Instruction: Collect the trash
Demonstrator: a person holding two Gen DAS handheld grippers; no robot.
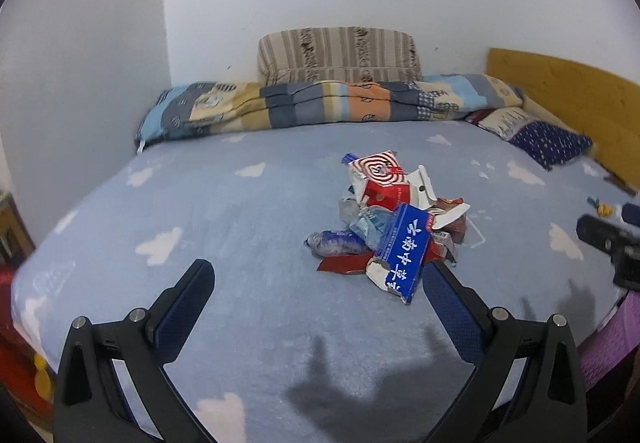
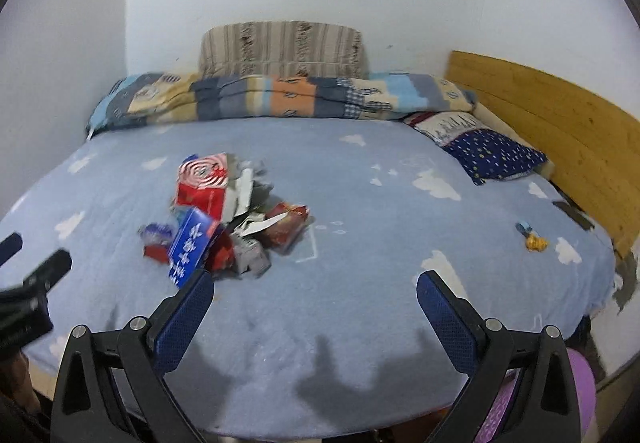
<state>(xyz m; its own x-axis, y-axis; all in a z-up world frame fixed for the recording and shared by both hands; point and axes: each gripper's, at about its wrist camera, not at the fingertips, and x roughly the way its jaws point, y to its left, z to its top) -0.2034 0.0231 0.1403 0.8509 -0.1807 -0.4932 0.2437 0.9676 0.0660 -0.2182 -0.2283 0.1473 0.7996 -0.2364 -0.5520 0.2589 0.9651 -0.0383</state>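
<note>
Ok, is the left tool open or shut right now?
Open. In the left wrist view the left tool has its two blue-padded fingers spread wide over the bed sheet, nothing between them; the trash pile lies just ahead.

Trash pile (image 1: 390, 221) heaped mid-bed (image 1: 240, 203), boxes stacked on wrappers. Folded quilt (image 1: 320, 103) along the far edge, cushion (image 1: 340, 53) behind it against the wall. Pillow (image 2: 486, 153) far right beside the headboard (image 2: 560, 131). Small toy (image 2: 534, 241) alone near the right edge.
</note>
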